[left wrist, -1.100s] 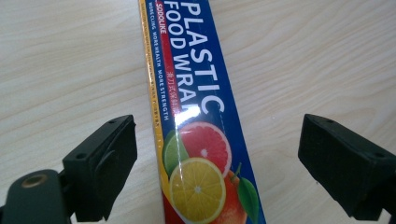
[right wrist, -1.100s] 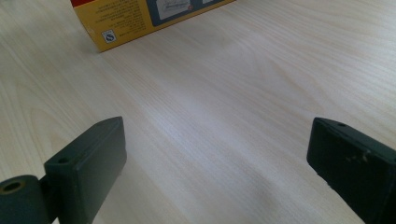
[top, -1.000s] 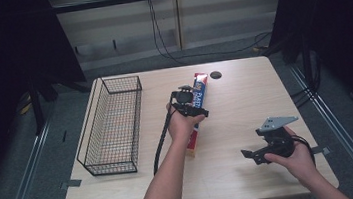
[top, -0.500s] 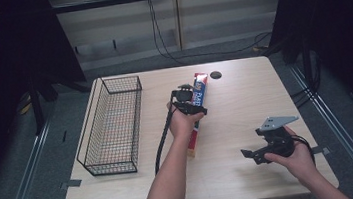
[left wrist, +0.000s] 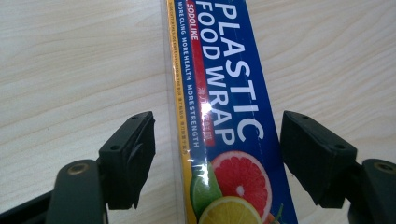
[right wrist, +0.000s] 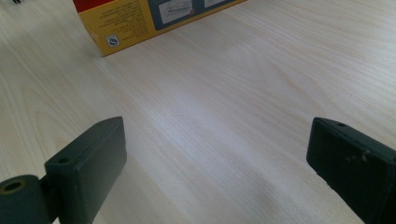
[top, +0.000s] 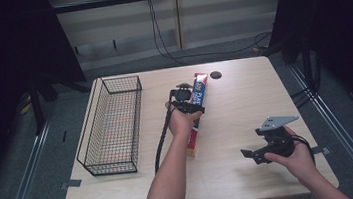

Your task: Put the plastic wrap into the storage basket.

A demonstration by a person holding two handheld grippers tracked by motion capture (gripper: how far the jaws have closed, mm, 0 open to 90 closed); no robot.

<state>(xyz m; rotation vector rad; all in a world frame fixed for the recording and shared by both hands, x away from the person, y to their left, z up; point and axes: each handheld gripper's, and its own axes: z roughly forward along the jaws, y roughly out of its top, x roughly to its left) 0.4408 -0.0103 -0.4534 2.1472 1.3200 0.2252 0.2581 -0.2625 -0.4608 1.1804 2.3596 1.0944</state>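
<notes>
- My pale wooden worktop (top: 245, 101) carries a long blue plastic-wrap box (left wrist: 224, 116) mid-surface.
- My left tongs (left wrist: 217, 154) straddle it, just closing, pads not touching.
- My right tongs (right wrist: 215, 158) gape wide, near right.

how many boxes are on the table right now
1. The plastic wrap box lies flat mid-table, right of the wire basket, between the open jaws of the left gripper, which have just been closing. The basket looks empty.
</notes>
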